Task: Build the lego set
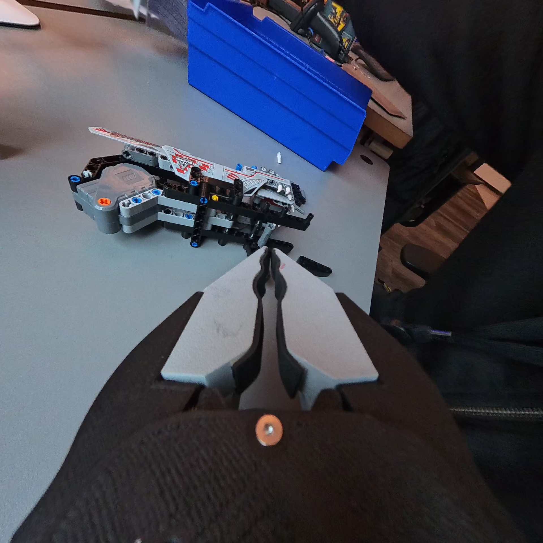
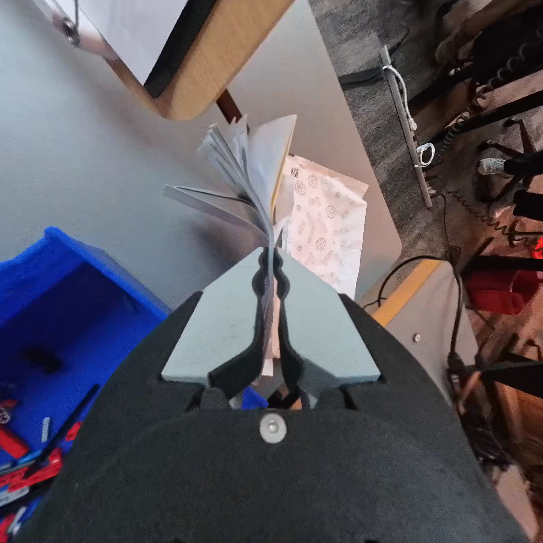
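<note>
In the left wrist view a half-built lego vehicle (image 1: 188, 194), grey, black and red, lies on the grey table (image 1: 88, 293). My left gripper (image 1: 269, 251) is shut with nothing between its pads, just in front of the model's near black beams. A loose black beam (image 1: 314, 266) lies to the right of the tips. In the right wrist view my right gripper (image 2: 271, 249) is shut on the pages of the instruction booklet (image 2: 249, 176), which fans out and stands up from the pads.
A blue parts bin (image 1: 273, 82) stands behind the model; it also shows in the right wrist view (image 2: 58, 308) holding red and black pieces. A small white piece (image 1: 278, 157) lies by it. A printed white paper bag (image 2: 323, 217) lies behind the booklet. The table edge (image 1: 379, 235) is close on the right. There is about 50 cm between the tips of the two grippers.
</note>
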Demonstrator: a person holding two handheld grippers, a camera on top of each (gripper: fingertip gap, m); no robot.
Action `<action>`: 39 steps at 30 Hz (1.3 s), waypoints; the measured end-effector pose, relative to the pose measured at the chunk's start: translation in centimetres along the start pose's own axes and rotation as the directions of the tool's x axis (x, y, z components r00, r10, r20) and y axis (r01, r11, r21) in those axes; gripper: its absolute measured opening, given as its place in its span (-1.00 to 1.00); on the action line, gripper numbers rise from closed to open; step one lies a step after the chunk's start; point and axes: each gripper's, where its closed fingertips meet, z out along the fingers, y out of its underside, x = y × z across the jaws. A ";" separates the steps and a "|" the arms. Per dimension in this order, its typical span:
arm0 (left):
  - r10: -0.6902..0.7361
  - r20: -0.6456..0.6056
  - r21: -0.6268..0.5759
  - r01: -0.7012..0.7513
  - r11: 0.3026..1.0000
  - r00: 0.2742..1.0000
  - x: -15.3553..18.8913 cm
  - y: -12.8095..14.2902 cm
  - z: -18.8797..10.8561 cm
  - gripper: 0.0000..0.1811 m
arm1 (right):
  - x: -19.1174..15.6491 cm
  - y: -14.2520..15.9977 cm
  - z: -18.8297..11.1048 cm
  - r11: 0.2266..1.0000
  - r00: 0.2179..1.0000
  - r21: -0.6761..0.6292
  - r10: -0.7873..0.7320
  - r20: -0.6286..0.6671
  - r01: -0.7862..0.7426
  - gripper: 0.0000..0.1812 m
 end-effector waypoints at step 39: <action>0.176 0.013 -0.068 -0.174 0.982 0.984 4.4 -1.4 2.1 -0.86 | -7.5 -1.9 -13.8 0.465 0.549 0.309 0.579 0.603 -0.830 -1.00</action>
